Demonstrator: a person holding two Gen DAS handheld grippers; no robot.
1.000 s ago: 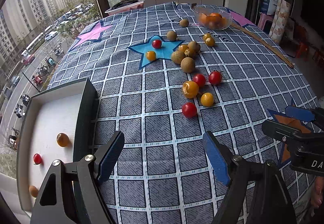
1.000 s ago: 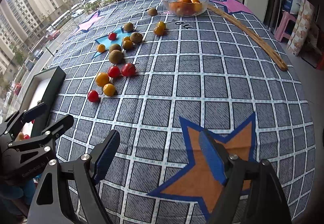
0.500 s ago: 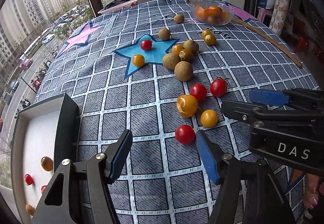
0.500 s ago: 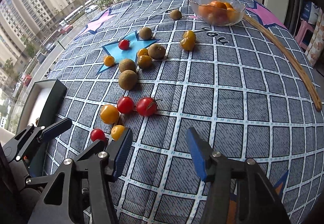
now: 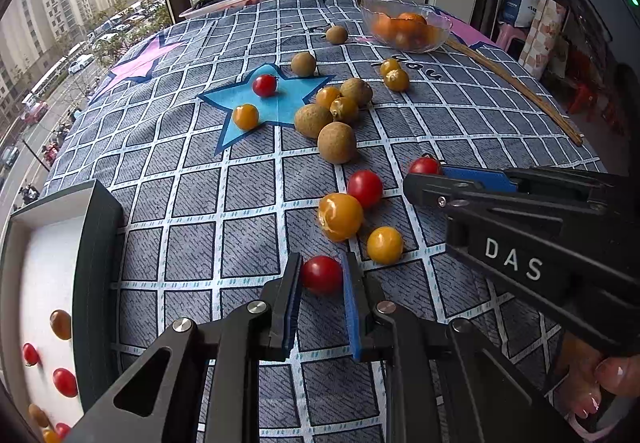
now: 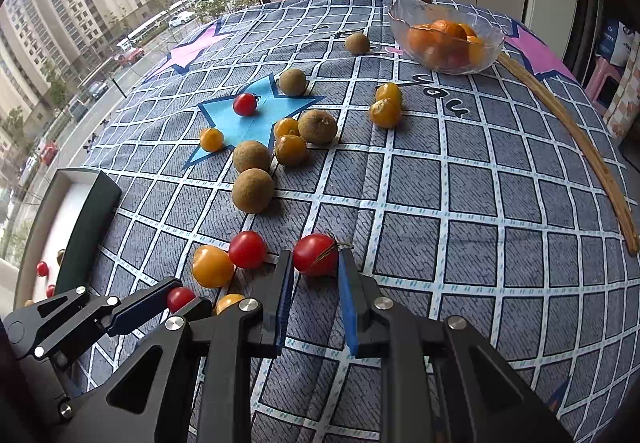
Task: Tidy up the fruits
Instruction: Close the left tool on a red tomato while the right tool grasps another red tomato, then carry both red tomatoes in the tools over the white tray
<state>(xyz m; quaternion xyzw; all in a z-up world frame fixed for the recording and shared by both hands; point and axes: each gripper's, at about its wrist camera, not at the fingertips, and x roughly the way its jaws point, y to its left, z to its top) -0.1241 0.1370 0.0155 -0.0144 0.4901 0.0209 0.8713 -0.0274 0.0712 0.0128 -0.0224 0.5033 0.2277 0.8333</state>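
A smooth, glossy red cherry tomato [image 5: 322, 275] was pinched between the blue-padded fingers of the left gripper [image 5: 320, 283], low on the quilted grid-patterned tablecloth [image 5: 192, 203]. A stemmed red tomato [image 6: 315, 255] was closed upon by the matte black right gripper [image 6: 314, 271], on whose body the white letters "DAS" were read in the left wrist view. Just beside these, a small yellow tomato [image 5: 385, 245], a larger wrinkled orange-yellow fruit [image 5: 340, 216] and another red tomato [image 5: 364, 188] were clustered, touching. At the left edge, a dark-walled, white-floored tray [image 5: 94, 283] was seen with several small fruits inside. Farther off, rough brown round longans [image 5: 337, 142] were grouped near a blue star patch [image 5: 276, 107]. Beyond, "you" was printed on the cloth before a clear glass bowl [image 6: 448, 39] of oranges, and a long bamboo stick [image 6: 580, 147] was laid along the right edge.
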